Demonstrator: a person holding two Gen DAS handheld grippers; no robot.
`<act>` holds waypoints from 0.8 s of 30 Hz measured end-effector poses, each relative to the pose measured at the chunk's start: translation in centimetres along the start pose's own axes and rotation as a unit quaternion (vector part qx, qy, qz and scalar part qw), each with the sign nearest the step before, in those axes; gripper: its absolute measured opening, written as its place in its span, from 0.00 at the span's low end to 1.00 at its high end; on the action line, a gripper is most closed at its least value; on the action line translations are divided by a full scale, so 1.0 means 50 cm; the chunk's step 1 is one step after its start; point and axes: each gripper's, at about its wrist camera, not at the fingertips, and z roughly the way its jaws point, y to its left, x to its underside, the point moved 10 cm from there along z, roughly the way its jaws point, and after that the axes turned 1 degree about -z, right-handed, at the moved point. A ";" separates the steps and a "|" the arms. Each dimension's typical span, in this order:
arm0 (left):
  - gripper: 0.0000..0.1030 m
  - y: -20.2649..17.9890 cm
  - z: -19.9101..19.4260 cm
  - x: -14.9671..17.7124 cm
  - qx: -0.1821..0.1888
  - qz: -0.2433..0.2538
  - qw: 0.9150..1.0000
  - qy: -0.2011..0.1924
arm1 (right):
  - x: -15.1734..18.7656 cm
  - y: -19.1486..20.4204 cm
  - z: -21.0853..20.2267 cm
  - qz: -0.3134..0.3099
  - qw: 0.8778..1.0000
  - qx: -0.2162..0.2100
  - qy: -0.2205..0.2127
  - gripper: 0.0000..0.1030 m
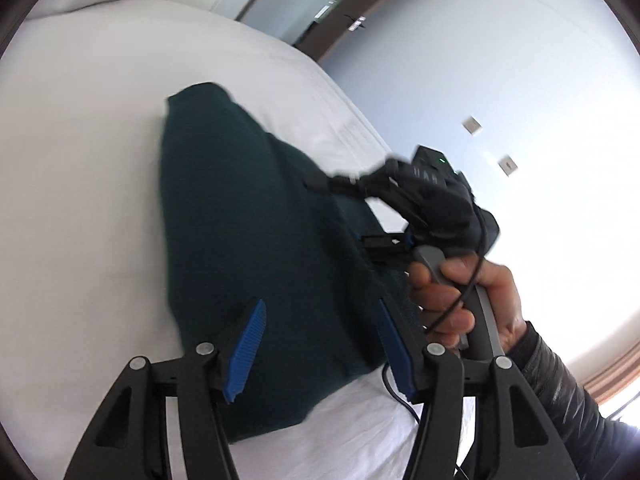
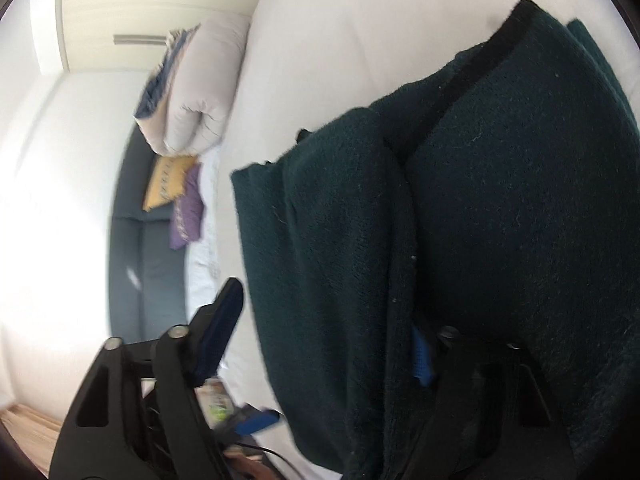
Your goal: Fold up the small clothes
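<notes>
A dark green knitted garment lies on the white bed. My left gripper is open just above its near part, with the blue pads wide apart and nothing between them. My right gripper shows in the left wrist view at the garment's right edge, held by a bare hand. In the right wrist view the garment fills the right side, folded in layers with a black trim. My right gripper stands open, one finger free and the other blue pad against the cloth.
A rolled white duvet, a yellow cushion and a purple cushion lie at the bed's far end by a grey sofa. White wardrobe doors stand behind. A cable trails on the sheet.
</notes>
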 end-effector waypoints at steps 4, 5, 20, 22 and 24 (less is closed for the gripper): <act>0.57 0.006 0.006 -0.004 0.003 -0.012 1.000 -0.001 | 0.020 -0.020 -0.019 -0.034 0.997 0.067 0.001 0.16; 0.57 0.002 0.009 -0.002 0.001 -0.007 1.000 0.001 | 0.023 -0.022 -0.028 -0.042 0.996 0.077 -0.004 0.15; 0.57 -0.006 0.026 -0.016 0.003 0.036 0.999 0.020 | -0.026 -0.055 -0.253 -0.091 0.988 0.109 -0.065 0.13; 0.57 -0.002 0.046 -0.007 -0.002 0.036 0.999 0.030 | -0.043 -0.086 -0.281 -0.080 0.986 0.121 -0.078 0.07; 0.57 0.005 0.058 0.006 -0.007 0.033 0.999 0.037 | -0.066 -0.148 -0.328 -0.048 0.985 0.127 -0.101 0.01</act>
